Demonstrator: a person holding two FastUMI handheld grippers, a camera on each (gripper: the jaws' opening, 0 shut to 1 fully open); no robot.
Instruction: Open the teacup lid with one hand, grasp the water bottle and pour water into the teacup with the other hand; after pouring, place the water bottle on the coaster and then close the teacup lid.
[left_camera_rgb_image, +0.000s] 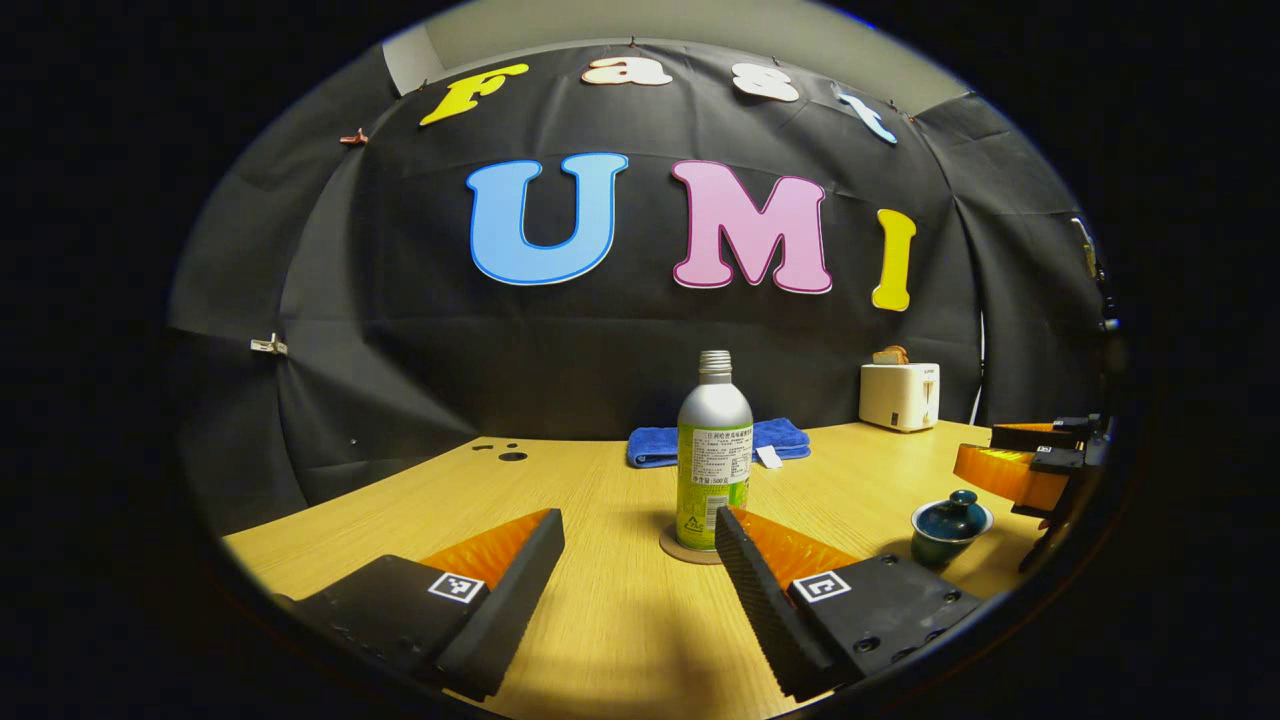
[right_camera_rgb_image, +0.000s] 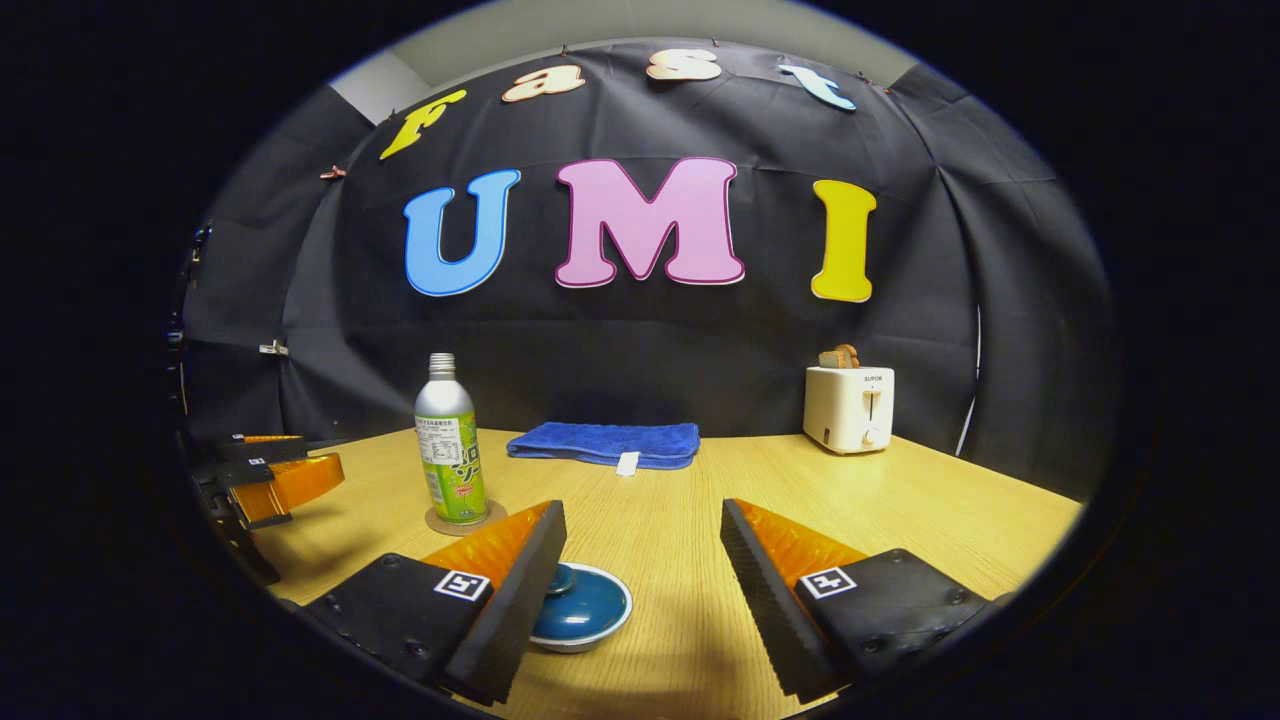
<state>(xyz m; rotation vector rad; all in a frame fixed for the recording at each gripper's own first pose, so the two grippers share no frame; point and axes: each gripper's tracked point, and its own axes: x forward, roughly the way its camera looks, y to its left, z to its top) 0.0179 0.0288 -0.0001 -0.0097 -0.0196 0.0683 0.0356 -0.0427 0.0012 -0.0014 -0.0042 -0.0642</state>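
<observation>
A silver water bottle (left_camera_rgb_image: 714, 450) with a green label stands upright on a round coaster (left_camera_rgb_image: 675, 548) at mid table. My left gripper (left_camera_rgb_image: 640, 535) is open, its fingers spread wide just short of the bottle. A dark blue teacup (left_camera_rgb_image: 948, 530) with its lid on sits to the right, close to the other gripper (left_camera_rgb_image: 1030, 465). In the right gripper view the lidded teacup (right_camera_rgb_image: 580, 605) lies low between the fingers, nearer the left one, and my right gripper (right_camera_rgb_image: 643, 535) is open above it. The bottle (right_camera_rgb_image: 450, 450) stands on its coaster (right_camera_rgb_image: 437, 522) to the left.
A folded blue towel (right_camera_rgb_image: 605, 442) lies at the back of the wooden table (right_camera_rgb_image: 900, 500). A white toaster (right_camera_rgb_image: 850, 405) with bread in it stands at the back right. The left gripper (right_camera_rgb_image: 270, 475) shows at the far left.
</observation>
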